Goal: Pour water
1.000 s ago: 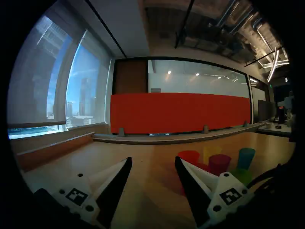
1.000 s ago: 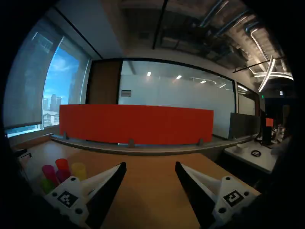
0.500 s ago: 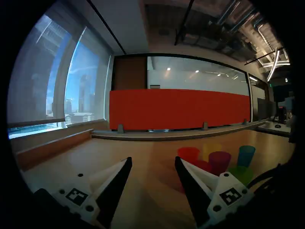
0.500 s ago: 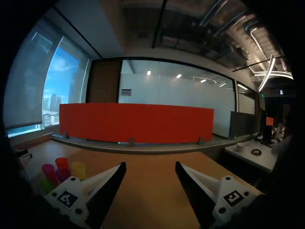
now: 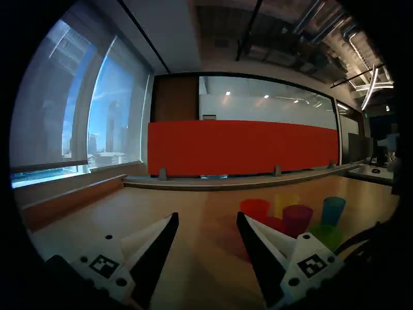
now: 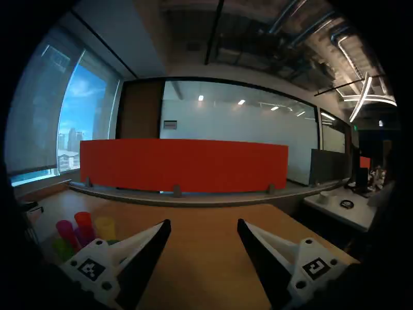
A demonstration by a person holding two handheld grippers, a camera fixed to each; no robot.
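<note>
Several coloured plastic cups stand in a cluster on a wooden table (image 5: pixel 206 206). In the left gripper view they sit right of centre: a red cup (image 5: pixel 254 207), a yellow cup (image 5: pixel 286 200), a magenta cup (image 5: pixel 298 217), a teal cup (image 5: pixel 333 209) and a green cup (image 5: pixel 326 235). My left gripper (image 5: pixel 206 222) is open and empty, the cluster partly behind its right finger. In the right gripper view the magenta cup (image 6: pixel 65 231), red cup (image 6: pixel 82 222) and yellow cup (image 6: pixel 105 227) stand at lower left. My right gripper (image 6: pixel 203 227) is open and empty over bare tabletop (image 6: pixel 206 248).
An orange divider panel (image 5: pixel 242 147) runs along the table's far edge. Large windows (image 5: pixel 77 119) are on the left. A neighbouring desk (image 6: pixel 340 206) with small objects and a monitor sits at the right.
Both views have tilted up very slightly; the cups and both grippers keep the same places and both grippers stay open.
</note>
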